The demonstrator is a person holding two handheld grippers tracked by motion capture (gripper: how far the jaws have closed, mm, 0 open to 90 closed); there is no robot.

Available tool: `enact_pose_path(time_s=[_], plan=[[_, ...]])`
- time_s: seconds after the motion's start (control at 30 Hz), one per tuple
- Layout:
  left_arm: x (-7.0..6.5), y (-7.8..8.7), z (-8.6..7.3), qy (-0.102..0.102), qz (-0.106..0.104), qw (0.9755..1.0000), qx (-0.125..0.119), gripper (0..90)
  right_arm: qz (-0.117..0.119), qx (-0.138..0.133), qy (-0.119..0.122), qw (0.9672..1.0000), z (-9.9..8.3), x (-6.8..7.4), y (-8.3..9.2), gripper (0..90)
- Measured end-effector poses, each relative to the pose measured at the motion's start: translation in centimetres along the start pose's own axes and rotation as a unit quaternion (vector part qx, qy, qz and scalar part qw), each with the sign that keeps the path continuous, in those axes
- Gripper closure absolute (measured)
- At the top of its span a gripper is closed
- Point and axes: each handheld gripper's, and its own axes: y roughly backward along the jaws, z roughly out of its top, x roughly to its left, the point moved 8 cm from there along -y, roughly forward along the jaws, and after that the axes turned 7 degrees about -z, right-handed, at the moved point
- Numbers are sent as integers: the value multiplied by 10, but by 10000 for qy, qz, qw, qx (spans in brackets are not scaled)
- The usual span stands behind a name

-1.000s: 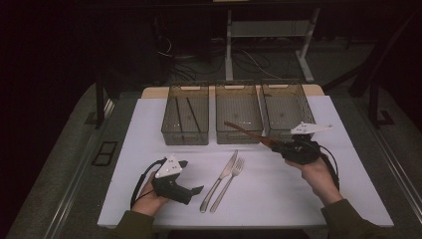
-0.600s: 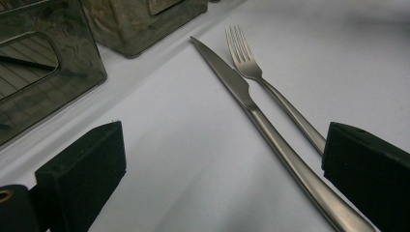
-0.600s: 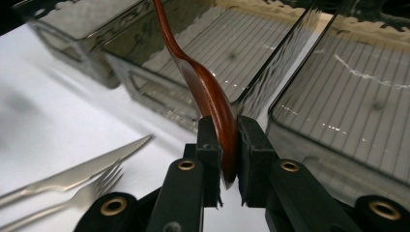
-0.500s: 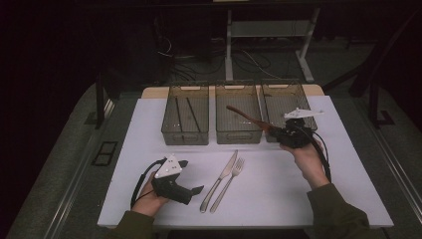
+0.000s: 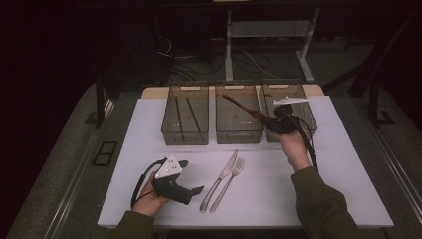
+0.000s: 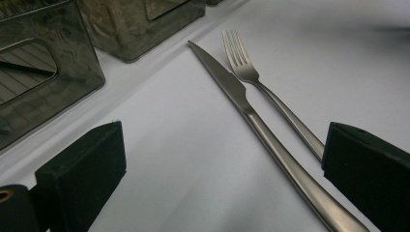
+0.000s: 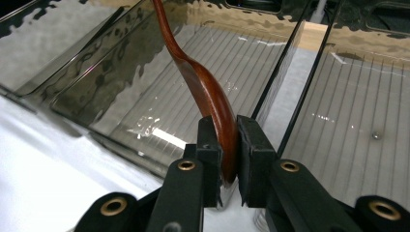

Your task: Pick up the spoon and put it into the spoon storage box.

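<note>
High view: three clear bins are seen in a row at the far edge of the white tabletop (image 5: 348, 164). The left bin (image 5: 185, 130) holds thin dark sticks, the middle bin (image 5: 238, 130) looks bare, and what lies in the right bin (image 5: 307, 107) cannot be made out. The right tool (image 5: 271, 123) is held at the near wall between the middle and right bins, clenched on one end of a wooden spoon (image 5: 241, 106), whose other end is raised up and to the left over the middle bin. A knife (image 5: 219, 180) and a fork (image 5: 228, 183) are left side by side on the tabletop in front of the bins. The left tool (image 5: 196, 189) is rested near them, pointing at the knife.

Left gripper view: the jaws are seen wide apart with nothing between them, so this tool is released. The knife (image 6: 251, 113) and fork (image 6: 261, 87) lie ahead, almost touching, tips toward the bins.

Right gripper view: the spoon (image 7: 203, 92) is pinched by its bowl between the pads, its handle rising over the floor of the middle bin (image 7: 217, 53).

The step in hand is judged to be sorting: the spoon is being carried to a bin. Next, the spoon should be lowered until it is inside the walls, then let go; which bin is meant cannot be told
</note>
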Motion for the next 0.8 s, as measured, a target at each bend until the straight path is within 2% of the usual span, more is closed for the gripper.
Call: enact_pose_path(time_s=[0.23,0.47,0.57,0.7,0.8], plan=[[-1,-1,0,-28,-18,10000,6,13,-131,130,-2,9998,6,2,-17,810],[-2,-1,0,-24,-51,10000,17,13,-337,434,181,9983,9,9,-33,802],[-1,-1,0,-23,-42,10000,16,14,-212,465,163,9986,6,12,-36,730],[-2,-1,1,-14,-35,10000,-33,13,-107,346,192,9992,7,14,-31,621],[-2,-1,1,-12,-40,10000,-12,13,70,264,110,9996,8,12,-27,548]])
